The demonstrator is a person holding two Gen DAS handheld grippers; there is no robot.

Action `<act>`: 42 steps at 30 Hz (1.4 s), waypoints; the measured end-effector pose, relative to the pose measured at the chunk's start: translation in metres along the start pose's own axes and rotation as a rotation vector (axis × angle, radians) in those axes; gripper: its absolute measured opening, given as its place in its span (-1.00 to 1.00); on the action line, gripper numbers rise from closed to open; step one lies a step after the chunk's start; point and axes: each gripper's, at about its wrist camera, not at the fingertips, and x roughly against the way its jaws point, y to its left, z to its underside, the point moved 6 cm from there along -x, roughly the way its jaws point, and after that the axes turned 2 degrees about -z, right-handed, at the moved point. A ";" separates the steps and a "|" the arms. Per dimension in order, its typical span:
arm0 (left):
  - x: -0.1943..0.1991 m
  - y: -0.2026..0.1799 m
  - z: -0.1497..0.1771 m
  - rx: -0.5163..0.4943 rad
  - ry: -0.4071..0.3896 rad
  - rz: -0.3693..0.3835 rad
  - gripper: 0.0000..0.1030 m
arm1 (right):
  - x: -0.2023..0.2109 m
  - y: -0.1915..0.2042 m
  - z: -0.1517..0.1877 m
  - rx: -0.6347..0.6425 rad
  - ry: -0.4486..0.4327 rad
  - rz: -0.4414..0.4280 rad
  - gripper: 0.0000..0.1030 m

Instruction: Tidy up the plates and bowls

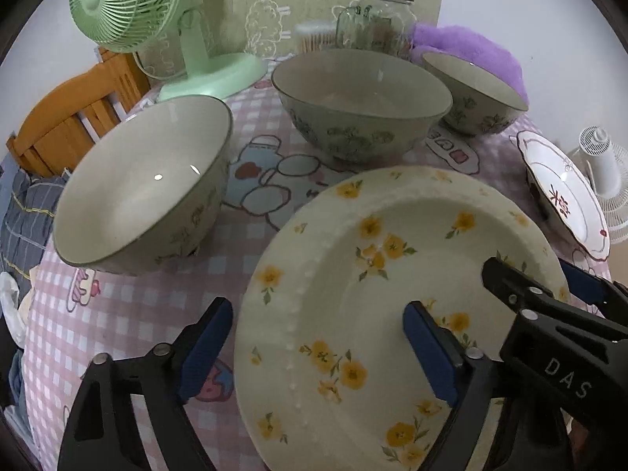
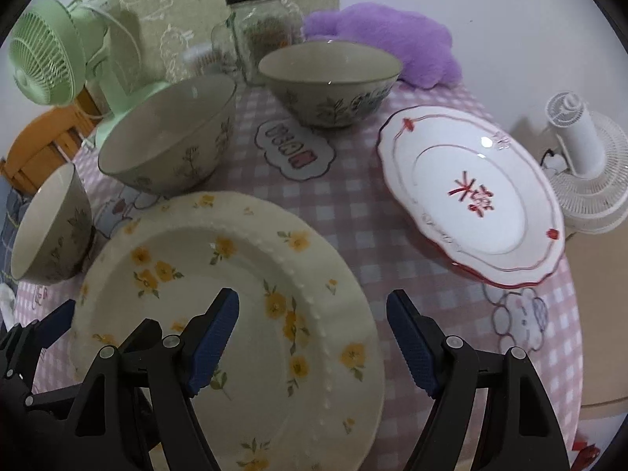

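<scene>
Pink-checked desk (image 2: 392,204) carries a cream plate (image 2: 235,314) with yellow flowers; both the left gripper (image 1: 318,357) and right gripper (image 2: 312,347) gape wide, holding nothing. Only the right view shows the red-trimmed plate (image 2: 471,200) fully.

From the flowered plate (image 2: 219,314) nearest you on the desk (image 2: 353,180), you have one bowl (image 2: 51,227) to its left, two bowls (image 2: 168,137) (image 2: 329,82) behind it, a second plate (image 2: 471,192) to its right, and a jar (image 2: 259,27) farther behind.
</scene>
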 end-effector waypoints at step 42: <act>0.025 0.048 0.040 0.005 0.049 0.031 0.35 | 0.019 0.049 0.052 0.021 0.088 -0.047 0.21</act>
